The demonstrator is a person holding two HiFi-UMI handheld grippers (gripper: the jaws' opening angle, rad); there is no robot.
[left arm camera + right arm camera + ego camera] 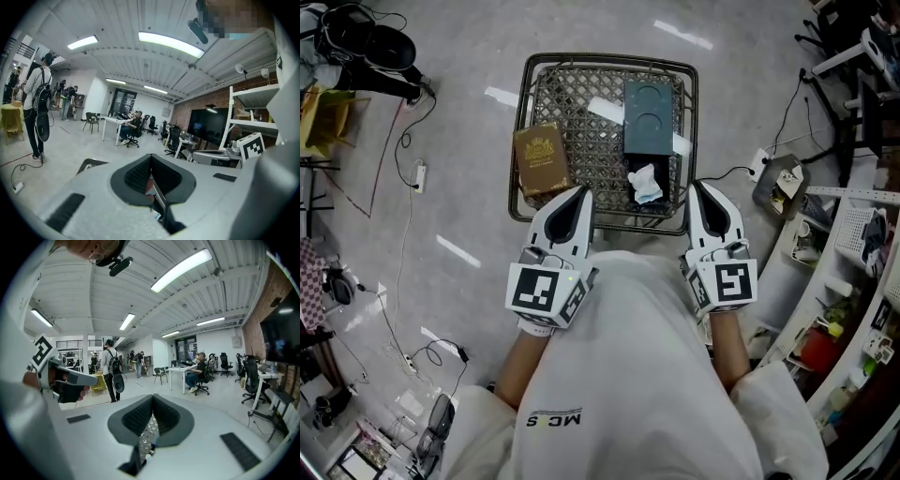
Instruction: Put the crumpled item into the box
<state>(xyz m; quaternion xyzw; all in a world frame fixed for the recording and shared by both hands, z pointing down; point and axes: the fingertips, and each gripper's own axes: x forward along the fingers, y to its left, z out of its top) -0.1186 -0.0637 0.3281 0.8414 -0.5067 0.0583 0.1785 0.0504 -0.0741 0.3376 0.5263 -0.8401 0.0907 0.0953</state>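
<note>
The crumpled white item [645, 184] lies in the pulled-out drawer of a dark teal box [649, 117] on the right side of a small woven-top wire table [581, 103]. A brown box [541, 159] with gold print lies at the table's left. Both grippers are held close to the person's chest, pointing up and out over the room. My left gripper [578, 192] [151, 157] hovers over the table's near edge, shut with nothing in it. My right gripper [701, 186] [153, 397] is by the table's near right corner, to the right of the crumpled item, also shut and empty.
Cables and a power strip [418, 174] lie on the grey floor at left, another power strip [759, 161] at right. White shelving with clutter [853, 281] curves along the right. A person with a backpack [37, 108], desks and office chairs stand farther off.
</note>
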